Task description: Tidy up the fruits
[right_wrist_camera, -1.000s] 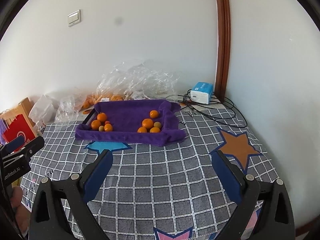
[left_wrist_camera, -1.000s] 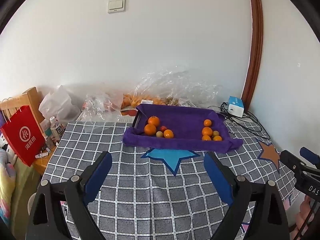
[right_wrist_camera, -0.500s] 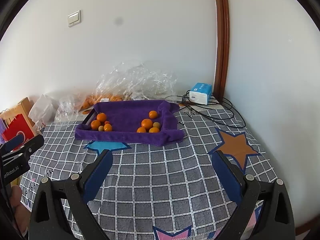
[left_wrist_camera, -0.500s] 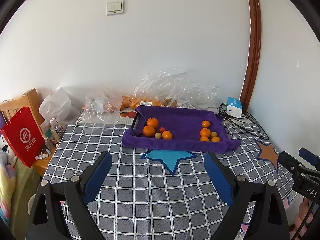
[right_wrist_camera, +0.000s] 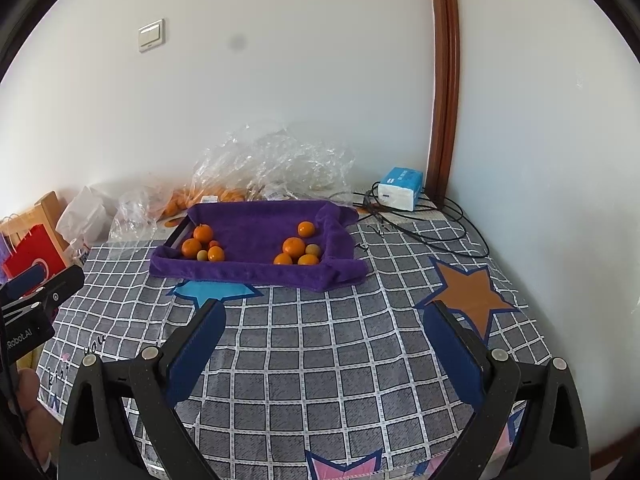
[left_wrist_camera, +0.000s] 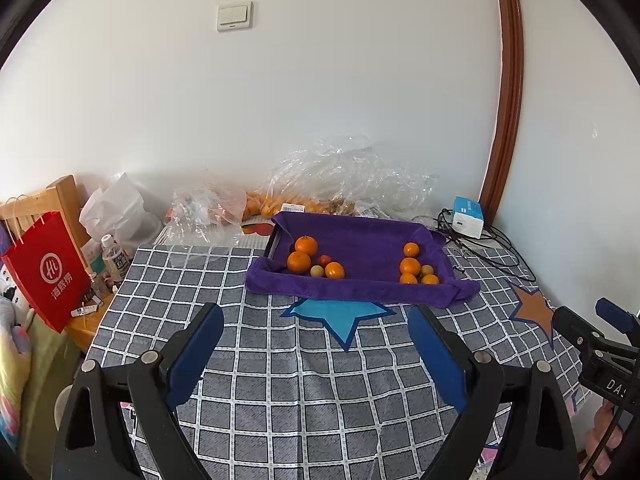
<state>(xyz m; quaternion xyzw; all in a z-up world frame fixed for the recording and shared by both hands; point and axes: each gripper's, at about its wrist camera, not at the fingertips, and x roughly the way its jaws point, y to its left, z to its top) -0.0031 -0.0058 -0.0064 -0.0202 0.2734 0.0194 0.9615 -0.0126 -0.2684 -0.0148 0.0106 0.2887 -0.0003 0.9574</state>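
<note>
We see the fruits in two clusters on the purple-lined tray (left_wrist_camera: pixel 360 240) at the bench's far edge: one (left_wrist_camera: pixel 310 260) left, one (left_wrist_camera: pixel 416 270) right. This fits sorting done or pending. Left hand-held gripper (left_wrist_camera: pixel 316 326) and right hand-held gripper (right_wrist_camera: pixel 326 322) hover spread, empty. Plastic bags (left_wrist_camera: pixel 348 176) crowd behind.

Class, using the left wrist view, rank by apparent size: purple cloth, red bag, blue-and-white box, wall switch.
1. purple cloth
2. red bag
3. blue-and-white box and wall switch look alike; differing distances make ranking unsure.
</note>
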